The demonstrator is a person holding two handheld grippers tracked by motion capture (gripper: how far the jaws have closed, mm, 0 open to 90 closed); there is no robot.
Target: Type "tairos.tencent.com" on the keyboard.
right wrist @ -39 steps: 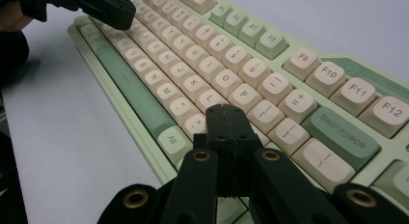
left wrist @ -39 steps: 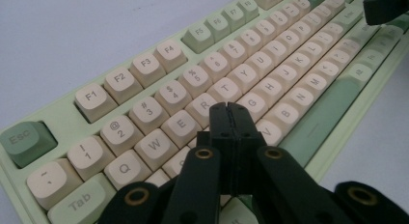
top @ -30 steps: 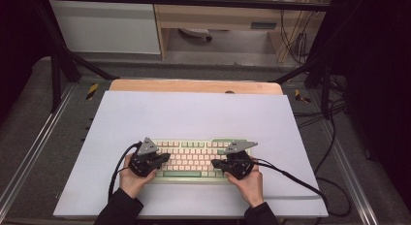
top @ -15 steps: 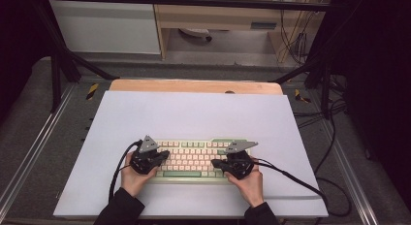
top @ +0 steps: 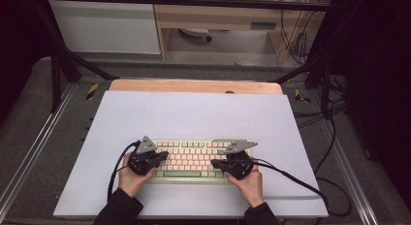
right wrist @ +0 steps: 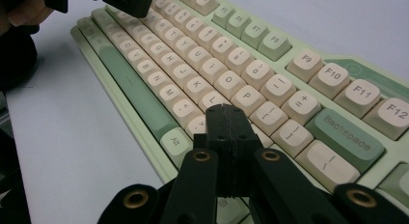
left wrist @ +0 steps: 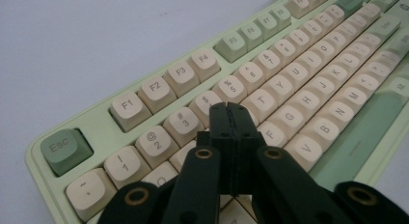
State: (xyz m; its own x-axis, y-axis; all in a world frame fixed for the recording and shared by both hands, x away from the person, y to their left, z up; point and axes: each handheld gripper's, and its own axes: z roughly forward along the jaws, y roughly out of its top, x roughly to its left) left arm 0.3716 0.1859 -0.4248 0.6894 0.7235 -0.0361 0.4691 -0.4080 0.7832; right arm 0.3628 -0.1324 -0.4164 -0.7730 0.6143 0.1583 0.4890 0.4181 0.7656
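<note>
High view: both closed grippers, left gripper and right gripper, over keyboard.

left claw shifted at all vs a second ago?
No. In the high view the left claw sits over the same left end of the keyboard as before, jaws shut together.
</note>
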